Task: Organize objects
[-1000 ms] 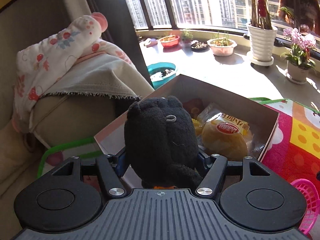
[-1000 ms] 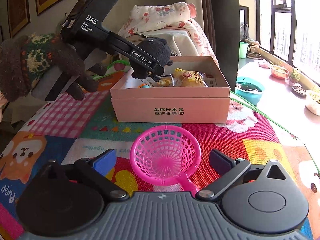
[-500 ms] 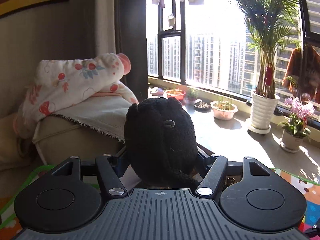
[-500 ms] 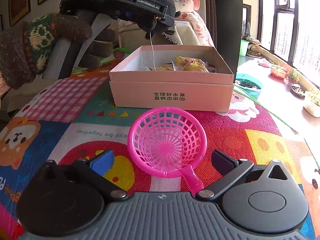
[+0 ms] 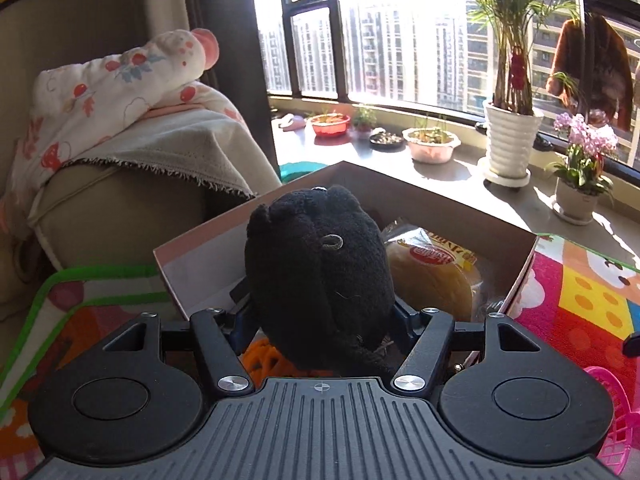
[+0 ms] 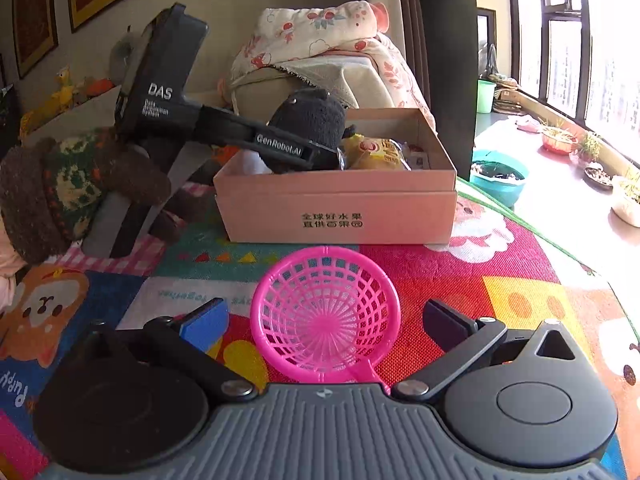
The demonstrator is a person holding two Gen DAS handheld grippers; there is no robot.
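My left gripper is shut on a black plush toy and holds it inside the open pink cardboard box, beside a wrapped bun. In the right wrist view the toy sits at the box's left end, over the box, with the bun to its right. My right gripper is open, its jaws on either side of a pink plastic strainer lying on the colourful mat.
A sofa arm with a floral blanket stands behind the box. Potted plants line the window ledge. A teal basin sits right of the box. An orange object lies under the toy in the box.
My left gripper rose and tilted up with the plush toy, then came back down into the box's left end. My right gripper stayed open over the strainer.
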